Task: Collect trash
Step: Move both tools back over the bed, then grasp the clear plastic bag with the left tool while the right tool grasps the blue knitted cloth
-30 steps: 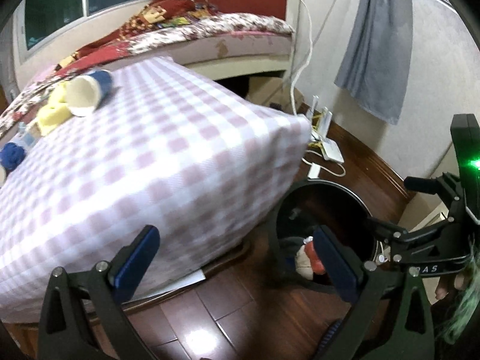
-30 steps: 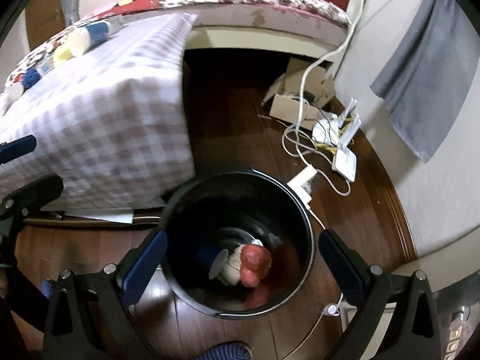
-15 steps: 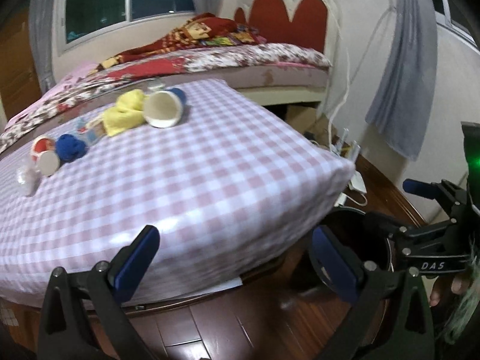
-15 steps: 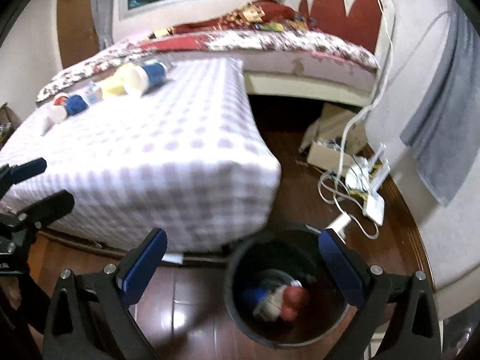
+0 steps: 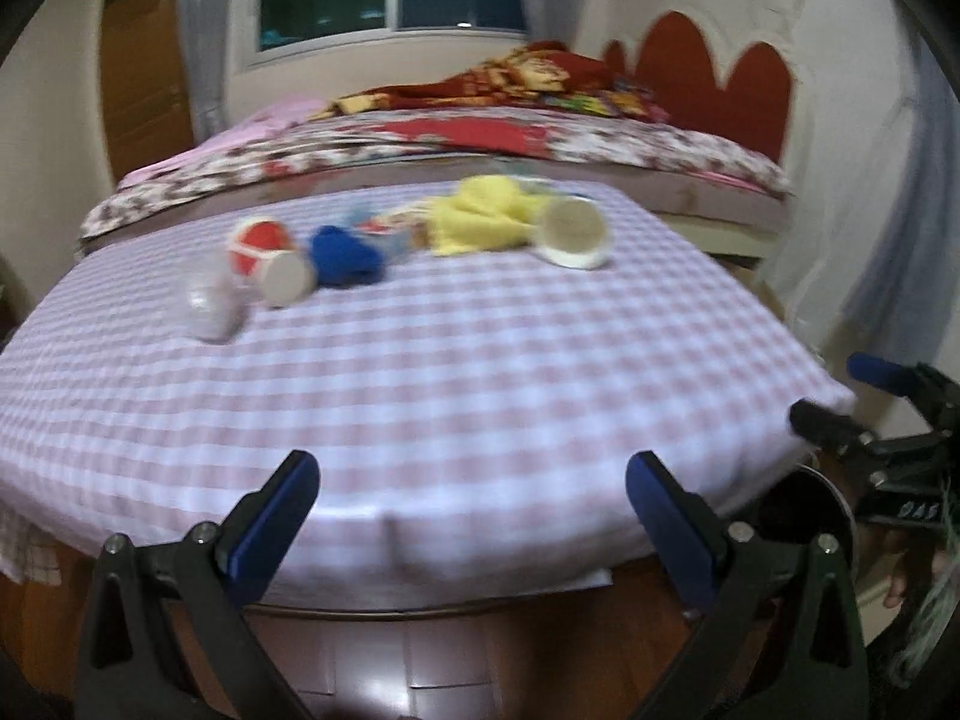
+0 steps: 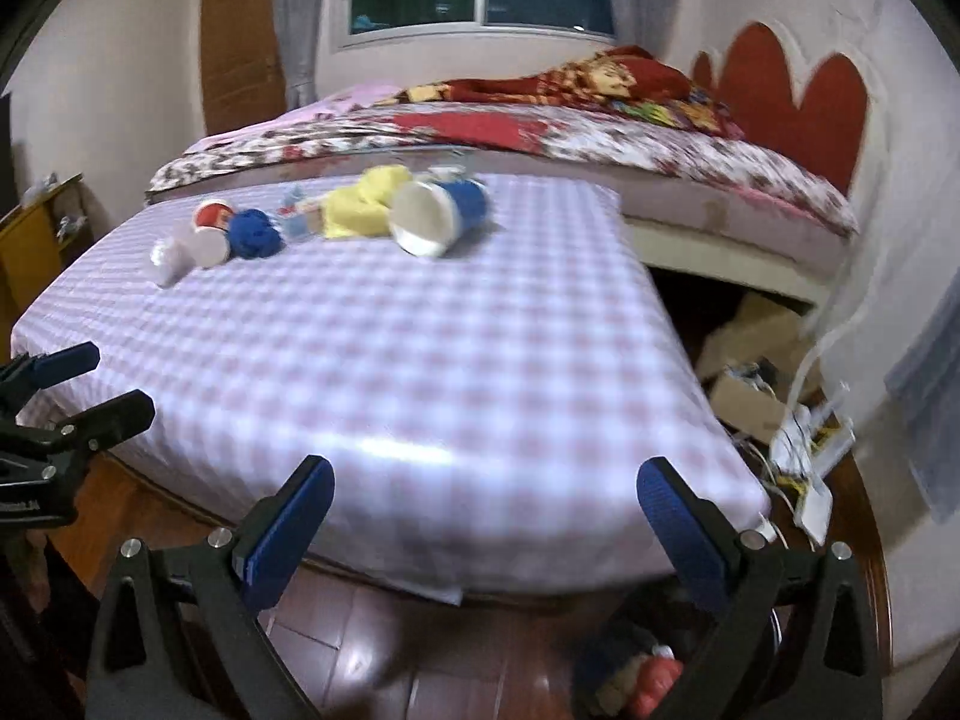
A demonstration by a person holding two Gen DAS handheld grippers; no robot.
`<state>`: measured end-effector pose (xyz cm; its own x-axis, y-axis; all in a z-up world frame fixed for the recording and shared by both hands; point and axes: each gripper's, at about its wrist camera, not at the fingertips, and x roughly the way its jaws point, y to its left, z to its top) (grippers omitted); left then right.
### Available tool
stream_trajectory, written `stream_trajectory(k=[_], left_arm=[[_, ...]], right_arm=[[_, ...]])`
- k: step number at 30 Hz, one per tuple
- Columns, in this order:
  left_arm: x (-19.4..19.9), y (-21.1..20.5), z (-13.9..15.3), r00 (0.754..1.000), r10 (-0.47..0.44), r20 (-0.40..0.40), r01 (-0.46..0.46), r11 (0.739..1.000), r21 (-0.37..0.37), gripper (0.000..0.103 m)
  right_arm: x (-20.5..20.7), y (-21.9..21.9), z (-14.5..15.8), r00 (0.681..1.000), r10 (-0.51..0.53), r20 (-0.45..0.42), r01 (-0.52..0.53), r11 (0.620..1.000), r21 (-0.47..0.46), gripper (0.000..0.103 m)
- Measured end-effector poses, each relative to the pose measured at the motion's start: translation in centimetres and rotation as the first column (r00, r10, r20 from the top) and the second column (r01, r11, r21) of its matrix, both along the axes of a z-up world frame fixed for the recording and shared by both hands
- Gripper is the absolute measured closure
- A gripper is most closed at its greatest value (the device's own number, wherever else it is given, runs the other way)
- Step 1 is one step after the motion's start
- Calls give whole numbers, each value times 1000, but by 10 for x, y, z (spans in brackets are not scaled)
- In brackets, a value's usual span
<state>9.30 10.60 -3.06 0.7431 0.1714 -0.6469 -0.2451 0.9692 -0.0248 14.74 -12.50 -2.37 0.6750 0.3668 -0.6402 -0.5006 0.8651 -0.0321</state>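
Observation:
Trash lies in a row at the far side of the checkered table (image 5: pixel 480 396): a blue paper cup (image 6: pixel 438 217) on its side, a yellow crumpled wad (image 5: pixel 480 216), a blue crumpled wad (image 5: pixel 345 255), a red-and-white cup (image 5: pixel 267 255) and a clear plastic cup (image 5: pixel 210 303). My left gripper (image 5: pixel 471 510) is open and empty at the table's near edge. My right gripper (image 6: pixel 483 519) is open and empty, also at the near edge. The black bin (image 6: pixel 636 678) holding trash shows below the right gripper; its rim (image 5: pixel 828 486) shows in the left wrist view.
A bed (image 6: pixel 540 132) with a patterned blanket stands behind the table. Cables and a white router (image 6: pixel 810 456) lie on the wooden floor to the right, next to cardboard boxes (image 6: pixel 750 348). A grey curtain (image 6: pixel 930 408) hangs on the right wall.
Both grippers have risen and tilted up from the bin toward the tabletop. The trash row is now in front of them; the bin has dropped to the bottom of the views.

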Motion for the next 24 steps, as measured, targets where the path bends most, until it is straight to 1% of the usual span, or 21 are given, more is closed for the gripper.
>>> stream_trajectory(k=[5,9,13,15,16,17,18,19,22,24], left_arm=[[-3,54,4,995,102,8,-102,995,2,1],[1,100,10,981,192,34,-192,981,8,1],[11,143,7,962,271,31,-270,962,-42,1],[18,160,3,959,283,21,-280,957,-80,1],[21,167,1,958,287,18,-284,954,-96,4],[25,174,-1,958,285,17,-282,953,-108,9],[30,179,-3,958,285,15,-282,953,-110,11],[35,182,-5,960,281,11,-278,954,-110,12],[51,192,-11,961,275,-1,-274,956,-109,17],[62,199,-14,962,274,-11,-274,955,-113,18]], right_arm=[[14,58,13,996,89,9,-89,996,22,1],[33,111,18,986,165,-23,-165,986,29,1],[56,165,15,973,229,-40,-228,973,31,1],[65,182,12,965,254,-58,-252,967,45,1],[72,194,9,961,267,-69,-265,963,48,2],[76,202,7,957,278,-77,-275,960,48,8],[80,211,4,953,291,-86,-288,957,48,12],[85,223,0,948,304,-95,-301,953,46,18],[95,247,-6,938,330,-105,-328,944,36,26],[101,262,-10,934,342,-106,-341,940,28,28]])
